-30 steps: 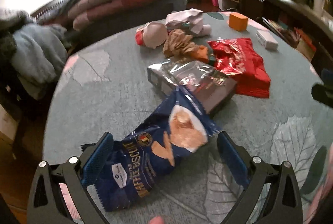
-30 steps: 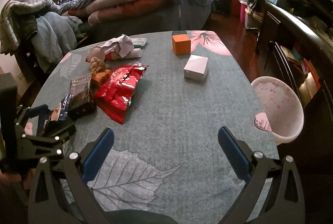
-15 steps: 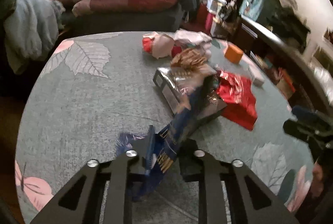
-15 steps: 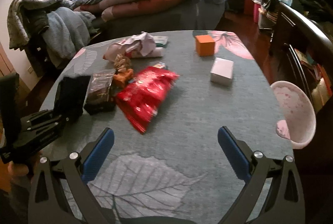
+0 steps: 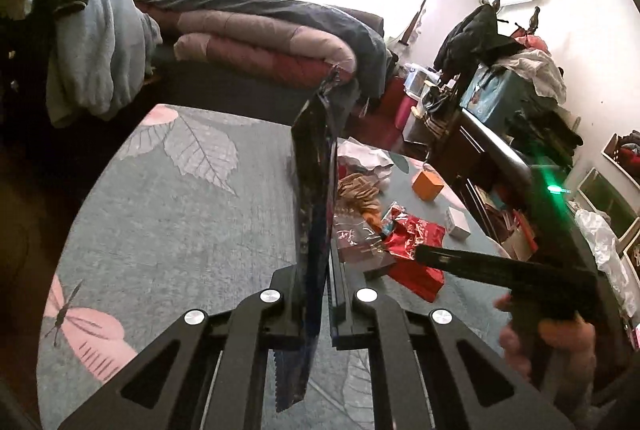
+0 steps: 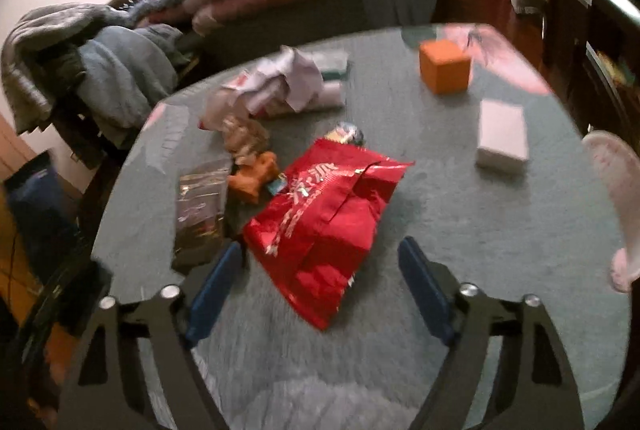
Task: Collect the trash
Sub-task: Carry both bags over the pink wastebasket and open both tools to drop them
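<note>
My left gripper (image 5: 316, 282) is shut on a dark blue biscuit bag (image 5: 314, 190). It holds the bag edge-on and upright, lifted off the table. In the right wrist view a red foil bag (image 6: 324, 214) lies flat on the grey-green tablecloth (image 6: 460, 230). My right gripper (image 6: 320, 250) hangs low over the bag's near end. Its jaws are closing with the bag between them, and the blue pads (image 6: 420, 282) do not touch the foil. A clear wrapper on a dark box (image 6: 200, 202), an orange-brown crumpled wrapper (image 6: 254, 174) and crumpled white paper (image 6: 280, 86) lie beyond.
An orange box (image 6: 444, 66) and a white box (image 6: 502, 138) stand at the table's far right. A pink-white basket (image 6: 612, 198) sits past the right edge. A bed with piled quilts (image 5: 260, 38) and heaped clothes lie behind the table, with dark furniture at right.
My left gripper shut on the blue bag, lifted it off the table and rolled it upright. My right gripper moved in over the red bag and its jaws narrowed.
</note>
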